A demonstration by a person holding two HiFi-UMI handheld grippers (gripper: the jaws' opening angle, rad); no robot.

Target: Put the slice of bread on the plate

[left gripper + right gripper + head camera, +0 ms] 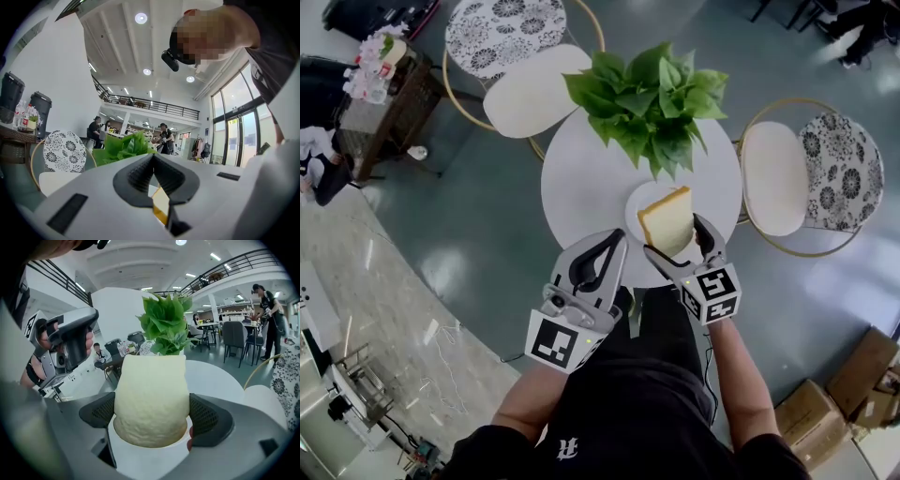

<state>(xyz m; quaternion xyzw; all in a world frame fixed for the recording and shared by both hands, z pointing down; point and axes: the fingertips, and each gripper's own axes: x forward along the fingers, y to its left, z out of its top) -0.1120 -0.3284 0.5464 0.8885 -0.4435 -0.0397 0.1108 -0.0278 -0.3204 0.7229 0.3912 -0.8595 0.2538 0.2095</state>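
A thick slice of pale bread (667,221) with a tan crust stands upright between the jaws of my right gripper (676,236), which is shut on it. It hangs over the near part of a small white plate (635,210) on the round white table (581,178). Whether the bread touches the plate I cannot tell. In the right gripper view the bread (152,399) fills the gap of the right gripper (152,417). My left gripper (614,241) is held at the table's near edge, left of the bread, shut and empty. The left gripper (153,159) shows its jaws meeting.
A leafy green potted plant (647,98) stands on the table just behind the plate. Two chairs with patterned cushions flank the table, one at the back left (525,56) and one at the right (811,173). Cardboard boxes (862,375) lie on the floor at the lower right.
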